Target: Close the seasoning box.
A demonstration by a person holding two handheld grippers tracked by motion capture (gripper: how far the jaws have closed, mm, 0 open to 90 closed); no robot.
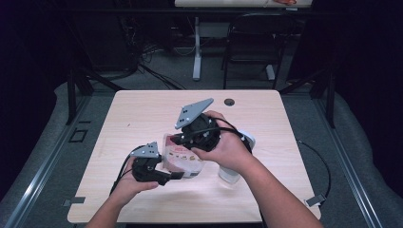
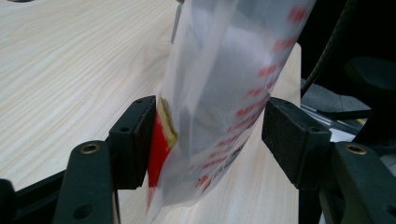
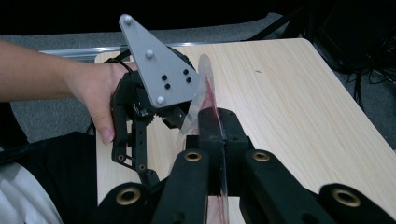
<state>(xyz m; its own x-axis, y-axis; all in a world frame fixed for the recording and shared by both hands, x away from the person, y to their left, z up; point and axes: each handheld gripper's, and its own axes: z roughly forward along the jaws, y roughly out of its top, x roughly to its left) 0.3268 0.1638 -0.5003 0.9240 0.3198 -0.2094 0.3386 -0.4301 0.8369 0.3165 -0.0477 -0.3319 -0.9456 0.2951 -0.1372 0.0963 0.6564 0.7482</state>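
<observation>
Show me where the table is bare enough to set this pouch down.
The table is bare along its far edge, short of the grommet hole, and down its left side. The near edge is bare too. The middle is crowded: both grippers, the pouch and a white bottle behind the right hand.

The high view looks forward and down from above the person's side, taking in the whole table (image 1: 142, 109). The left gripper view sits close behind its own jaws, facing a plastic bag (image 2: 219, 93) between them. The right gripper view looks along its closed jaws across the table (image 3: 289, 93). All three share the bag and tabletop.
</observation>
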